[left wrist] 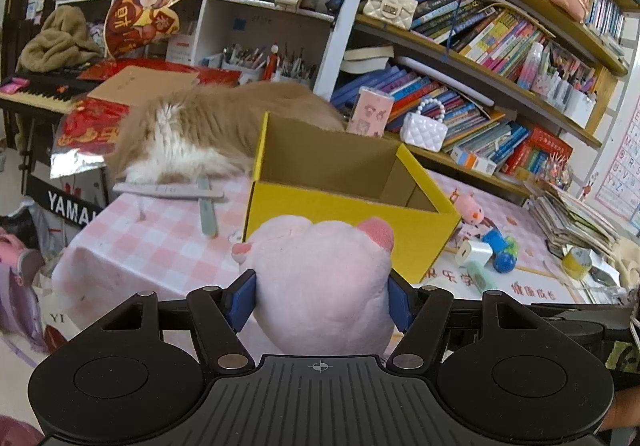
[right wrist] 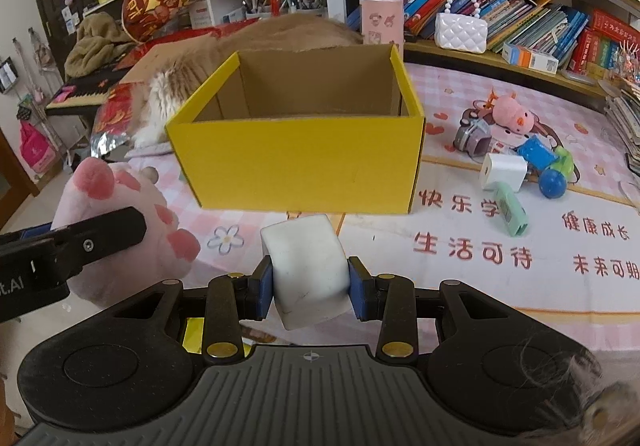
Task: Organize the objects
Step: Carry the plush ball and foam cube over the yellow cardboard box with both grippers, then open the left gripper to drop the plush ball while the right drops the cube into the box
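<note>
Left gripper held the pink plush paw, blue fingers pressed into its sides. Right gripper was clamped on a white cube, tilted between the pads. Both loads hung near the front wall of the yellow box, which stood open and looked empty on the counter.

Risks, as judged:
- Both grippers faced one opening; going in together could knock them against each other or shove the light cardboard box.
- The plush is bulky and soft; it might catch on the rim or slide out of the squeeze.
- The cube sat skewed in the grip and could twist free.
- A long-haired cat lay touching or just behind the box; a bumped box or dropped item could startle it.

Count:
- Box: one.
- Held items: two.
- Loose on the counter, right of the box: small pink plush, grey toy camera, white charger, mint-green case, blue-and-green toy, so five.
- Nail files beside the cat: two, crossed.
</note>
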`<state>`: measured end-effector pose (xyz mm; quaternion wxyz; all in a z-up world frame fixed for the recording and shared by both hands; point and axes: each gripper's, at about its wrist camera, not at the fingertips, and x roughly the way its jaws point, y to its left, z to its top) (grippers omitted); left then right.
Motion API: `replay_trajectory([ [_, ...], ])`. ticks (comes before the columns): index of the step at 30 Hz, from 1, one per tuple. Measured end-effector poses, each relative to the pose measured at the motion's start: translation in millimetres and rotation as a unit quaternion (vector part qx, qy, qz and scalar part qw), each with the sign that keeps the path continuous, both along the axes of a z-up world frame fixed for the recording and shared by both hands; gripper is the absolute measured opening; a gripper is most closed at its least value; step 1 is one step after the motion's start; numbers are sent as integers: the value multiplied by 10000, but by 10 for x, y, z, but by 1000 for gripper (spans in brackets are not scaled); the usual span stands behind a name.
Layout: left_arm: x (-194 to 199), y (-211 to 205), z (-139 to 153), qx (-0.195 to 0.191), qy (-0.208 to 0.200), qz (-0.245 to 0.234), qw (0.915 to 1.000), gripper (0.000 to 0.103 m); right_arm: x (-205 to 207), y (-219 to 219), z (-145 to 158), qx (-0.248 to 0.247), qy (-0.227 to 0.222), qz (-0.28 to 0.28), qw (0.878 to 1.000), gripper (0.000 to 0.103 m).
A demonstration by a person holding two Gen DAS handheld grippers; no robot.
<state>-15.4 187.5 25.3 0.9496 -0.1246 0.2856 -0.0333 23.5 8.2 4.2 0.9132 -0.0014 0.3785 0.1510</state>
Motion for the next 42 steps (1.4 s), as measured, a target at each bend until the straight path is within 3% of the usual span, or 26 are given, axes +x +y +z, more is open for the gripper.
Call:
replay_trajectory([
  [9,307,-61,270,180,-473,-40,9987,66,310,1,257,136,-395,140,9990,35],
  [14,617,-129,386,336,-724,-12,9968,66,616,6,451,171,-768,227,9966,35],
  [20,1013,-164,414,260,-884,171,9956,66,1083,-2,520,-33,-1063,371,9936,35],
  [32,1607,-278,20,561,-233,253,9978,66,1738,48,40,-819,-711,869,9903,35],
  [42,1884,-376,-140,1015,30,162,9947,67,1981,328,-273,-1423,-588,1685,9736,35],
])
